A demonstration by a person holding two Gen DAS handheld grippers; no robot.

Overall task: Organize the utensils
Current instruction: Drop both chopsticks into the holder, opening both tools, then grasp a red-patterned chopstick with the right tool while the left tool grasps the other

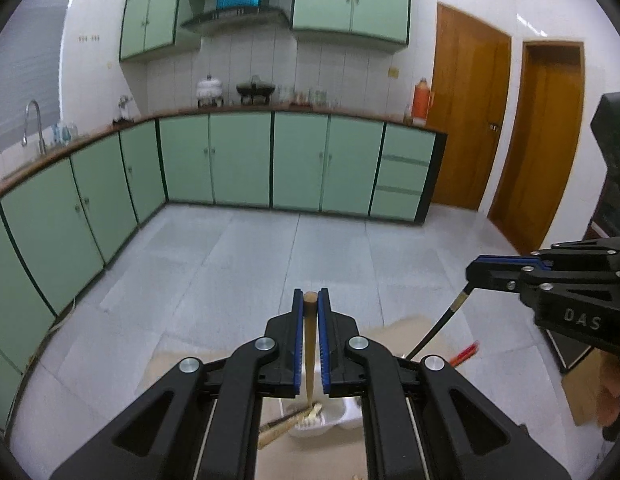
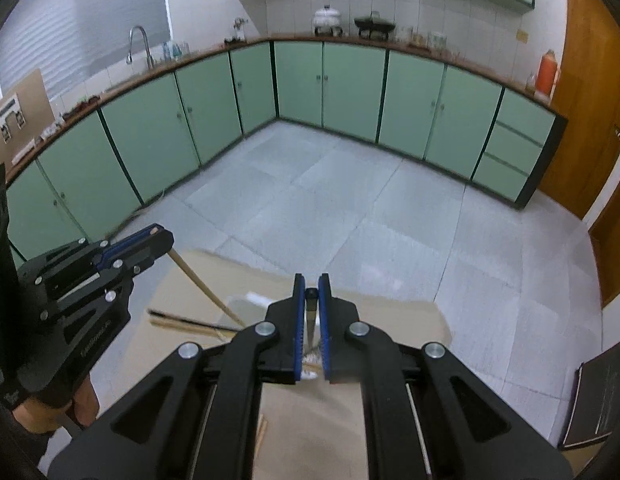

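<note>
My left gripper (image 1: 310,300) is shut on a tan wooden chopstick (image 1: 310,356) whose lower end reaches into a white container (image 1: 333,420) holding more utensils. It also shows in the right wrist view (image 2: 160,240), with the chopstick (image 2: 206,292) slanting down. My right gripper (image 2: 311,292) is shut on a black chopstick (image 2: 310,320) with a silver band, also pointing down into the container (image 2: 310,360). In the left wrist view the right gripper (image 1: 475,270) holds that black chopstick (image 1: 437,326) at an angle. Both are held above a cardboard sheet (image 2: 389,320).
More chopsticks (image 2: 190,322) lie on the cardboard at the left. A red utensil (image 1: 465,352) lies at the right. A dark book (image 2: 593,404) sits at the right edge. Green cabinets (image 1: 238,160) line the far walls across a tiled floor (image 1: 270,260).
</note>
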